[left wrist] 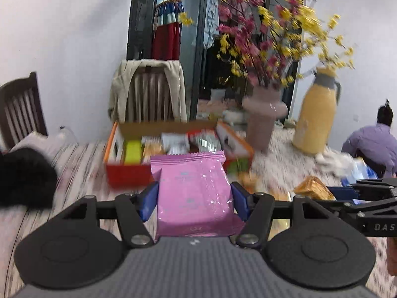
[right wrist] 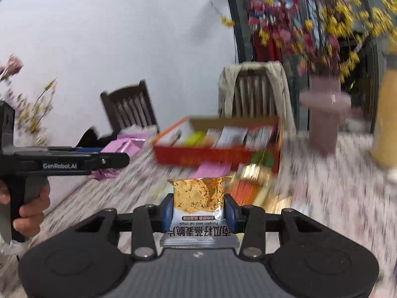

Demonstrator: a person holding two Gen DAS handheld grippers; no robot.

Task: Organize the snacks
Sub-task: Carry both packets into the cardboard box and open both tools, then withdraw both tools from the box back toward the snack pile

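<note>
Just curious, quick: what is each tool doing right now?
Left tool: closed on the pink snack packet.
Right tool: closed on the pumpkin seed crisp packet.

White wall (left wrist: pixel 69 37), dark wooden chair (left wrist: pixel 21 109) w/ 2nd chair (left wrist: pixel 148 94) (coat-draped), glass door (left wrist: pixel 191 37) behind.

Setting: we read a home dining room.
Landmark: patterned table (right wrist: pixel 335 186).
Behind it: wooden chairs (left wrist: pixel 19 109), one draped with a beige jacket (left wrist: pixel 148 87).
On it: pink flower vase (left wrist: pixel 263 116), yellow thermos jug (left wrist: pixel 315 114).
Beyond: hanging clothes (left wrist: pixel 166 32).
</note>
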